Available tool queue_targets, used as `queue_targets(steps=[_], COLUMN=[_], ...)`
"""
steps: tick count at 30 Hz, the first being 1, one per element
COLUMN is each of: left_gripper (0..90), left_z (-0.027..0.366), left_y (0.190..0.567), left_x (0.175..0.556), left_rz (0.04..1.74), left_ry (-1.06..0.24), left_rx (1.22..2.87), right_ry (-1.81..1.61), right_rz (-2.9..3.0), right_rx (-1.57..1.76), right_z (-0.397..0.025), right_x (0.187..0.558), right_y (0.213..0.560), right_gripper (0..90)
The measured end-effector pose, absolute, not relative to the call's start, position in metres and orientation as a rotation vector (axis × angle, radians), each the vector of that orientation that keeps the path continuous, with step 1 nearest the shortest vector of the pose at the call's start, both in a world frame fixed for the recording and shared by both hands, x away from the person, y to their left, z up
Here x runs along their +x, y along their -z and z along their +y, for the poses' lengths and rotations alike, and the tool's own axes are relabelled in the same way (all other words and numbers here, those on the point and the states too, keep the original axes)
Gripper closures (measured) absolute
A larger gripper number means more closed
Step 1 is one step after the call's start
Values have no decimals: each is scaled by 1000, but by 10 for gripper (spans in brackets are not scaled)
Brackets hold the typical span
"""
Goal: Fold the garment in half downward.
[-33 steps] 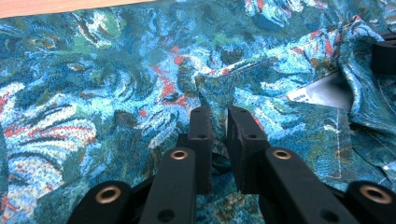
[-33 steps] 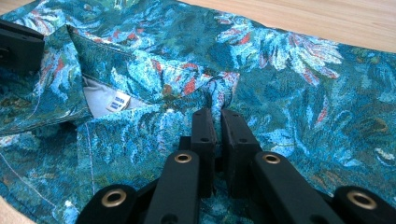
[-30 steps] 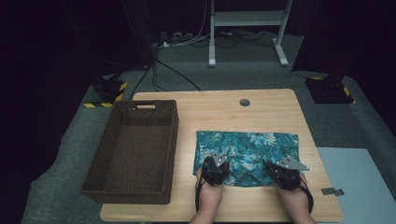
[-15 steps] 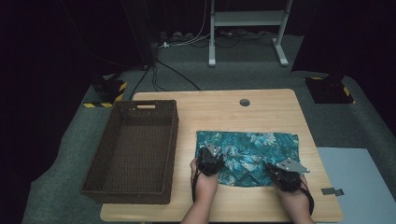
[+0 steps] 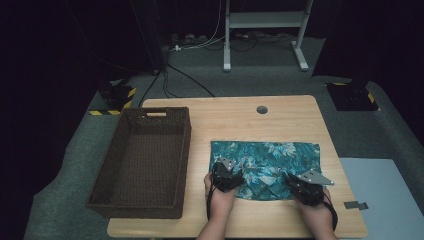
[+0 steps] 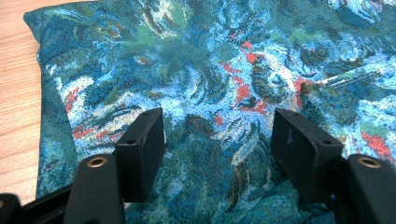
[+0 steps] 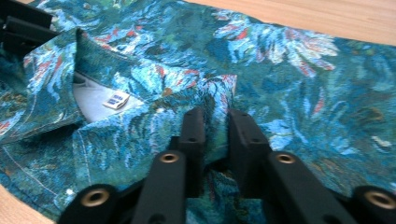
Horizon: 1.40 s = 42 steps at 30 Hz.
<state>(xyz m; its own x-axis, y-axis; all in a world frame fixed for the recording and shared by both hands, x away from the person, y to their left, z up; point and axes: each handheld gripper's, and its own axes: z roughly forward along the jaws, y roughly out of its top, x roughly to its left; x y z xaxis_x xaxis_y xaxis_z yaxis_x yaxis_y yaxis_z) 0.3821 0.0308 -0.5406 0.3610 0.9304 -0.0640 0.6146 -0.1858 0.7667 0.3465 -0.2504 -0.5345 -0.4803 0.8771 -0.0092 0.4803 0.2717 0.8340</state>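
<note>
At the near edge of the wooden table point(image 5: 280, 112), a person's 2 hands work hand-held grippers on a folded teal floral shirt point(image 5: 272, 162) whose long axis runs left to right, parallel to that edge. The right gripper point(image 5: 301, 184) sits on the shirt's near right corner; in the right gripper view point(image 7: 215, 128) its jaws stand almost together with a ridge of the fabric pinched up between them, so it appears clamped on the cloth just beside the collar and its white label point(image 7: 116, 100). The left gripper point(image 5: 226, 175) rests over the near left corner, slightly farther in from the table edge than its partner; in the left gripper view point(image 6: 219, 126) its jaws are spread wide with flat fabric lying between them, nothing yet held. The shirt lies straight ahead of both grippers and stretches away toward the table's far edge, its left hem point(image 6: 46, 93) close beside the left gripper. For the coming move the left gripper is the nearer one to that free left side. Off to the left, a dark woven basket point(image 5: 145, 160) occupies the table's left edge, well apart from the right gripper, and farther back a small round hole point(image 5: 261, 109) marks the far edge
</note>
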Motion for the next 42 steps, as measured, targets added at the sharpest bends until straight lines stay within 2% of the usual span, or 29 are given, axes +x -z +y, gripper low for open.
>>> queue_targets(steps=[1, 7, 9, 13, 21, 42], left_gripper=[350, 343, 334, 304, 264, 244], left_z=[32, 33, 33, 34, 36, 39], left_y=[541, 541, 541, 541, 541, 535], left_x=[382, 381, 381, 381, 380, 355], left_rz=[1342, 1342, 1344, 1346, 1349, 1312], left_ry=[-550, -541, -535, -522, -500, -471], left_rx=[1896, 1890, 1883, 1879, 1864, 1851], right_ry=[-1106, -1109, -1082, -1032, -968, -1063], right_rz=[2055, 2008, 1969, 1955, 2029, 2039], right_rx=[1229, 1260, 1301, 1347, 1350, 1289], right_z=[-253, -262, -270, -276, -270, -274], right_x=[346, 350, 360, 376, 387, 344], right_y=[533, 526, 522, 522, 534, 522], right_gripper=[688, 595, 528, 497, 491, 484])
